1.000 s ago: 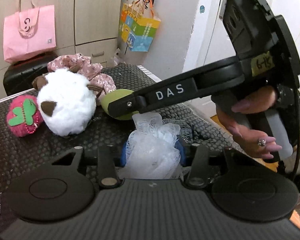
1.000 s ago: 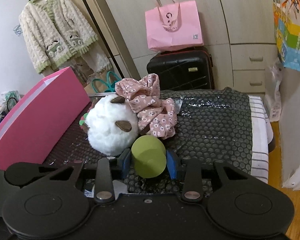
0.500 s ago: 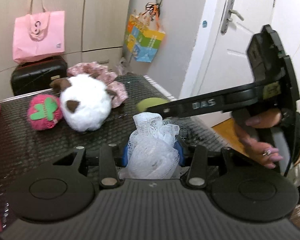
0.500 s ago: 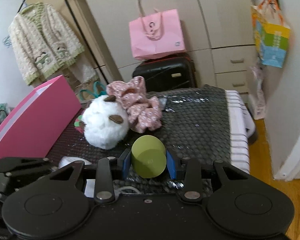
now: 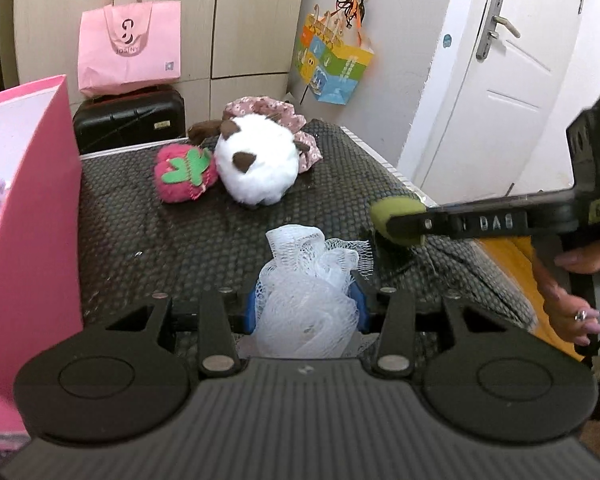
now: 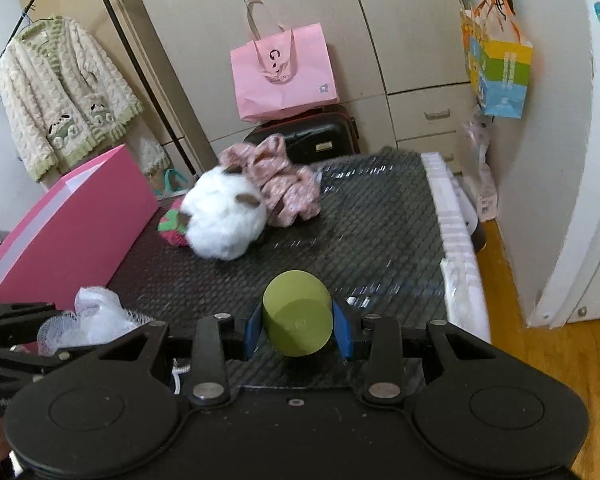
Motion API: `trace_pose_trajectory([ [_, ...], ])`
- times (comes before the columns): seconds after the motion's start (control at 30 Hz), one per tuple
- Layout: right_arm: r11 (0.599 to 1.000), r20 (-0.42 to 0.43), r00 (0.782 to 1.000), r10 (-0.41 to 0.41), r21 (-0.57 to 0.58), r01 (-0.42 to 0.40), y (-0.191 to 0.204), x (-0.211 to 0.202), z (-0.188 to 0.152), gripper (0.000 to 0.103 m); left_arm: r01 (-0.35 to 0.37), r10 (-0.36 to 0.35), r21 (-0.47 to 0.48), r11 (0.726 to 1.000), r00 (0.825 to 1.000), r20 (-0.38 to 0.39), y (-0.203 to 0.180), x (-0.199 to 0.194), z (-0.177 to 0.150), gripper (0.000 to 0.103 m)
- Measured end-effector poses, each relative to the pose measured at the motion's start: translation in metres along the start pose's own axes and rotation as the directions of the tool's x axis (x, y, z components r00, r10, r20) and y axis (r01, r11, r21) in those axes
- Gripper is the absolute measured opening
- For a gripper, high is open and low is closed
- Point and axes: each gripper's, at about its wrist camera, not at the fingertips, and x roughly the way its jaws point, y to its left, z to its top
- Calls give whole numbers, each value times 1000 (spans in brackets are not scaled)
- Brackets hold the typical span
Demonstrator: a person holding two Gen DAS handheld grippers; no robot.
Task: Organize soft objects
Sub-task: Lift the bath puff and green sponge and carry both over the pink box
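Note:
My left gripper is shut on a white mesh bath pouf, held above the dark mat; the pouf also shows in the right wrist view. My right gripper is shut on a green foam cylinder, seen from the left wrist view near the table's right edge. A white plush ball with brown ears, a pink strawberry plush and a pink floral cloth lie at the far end of the mat.
A tall pink box stands open along the left side of the table. Behind it are a black suitcase with a pink tote bag, cabinets, and a white door at right.
Both grippers have pulled back and risen away from the plush toys, each keeping its object. The left view has swung left, bringing the pink box into sight.

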Motion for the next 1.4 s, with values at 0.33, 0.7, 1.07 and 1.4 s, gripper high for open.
trace_pose_trajectory([
  [0.33,999,-75,996,51,-16,-52,30,-24,-26,42,25,-23,22,999,997,-77,16,-30,-11,42],
  [0.7,980,-175,966,192,-24,-199,75,-32,-34,43,36,-38,-16,999,984,-176,41,-70,-26,42],
  [1.07,945,-300,908,291,-61,-323,130,-29,-19,43,5,-18,-46,999,957,-290,78,-123,-37,42],
  [1.4,890,-348,866,358,-154,-430,194,-22,2,43,-19,17,-3,1000,967,-256,86,-170,-27,42],
])
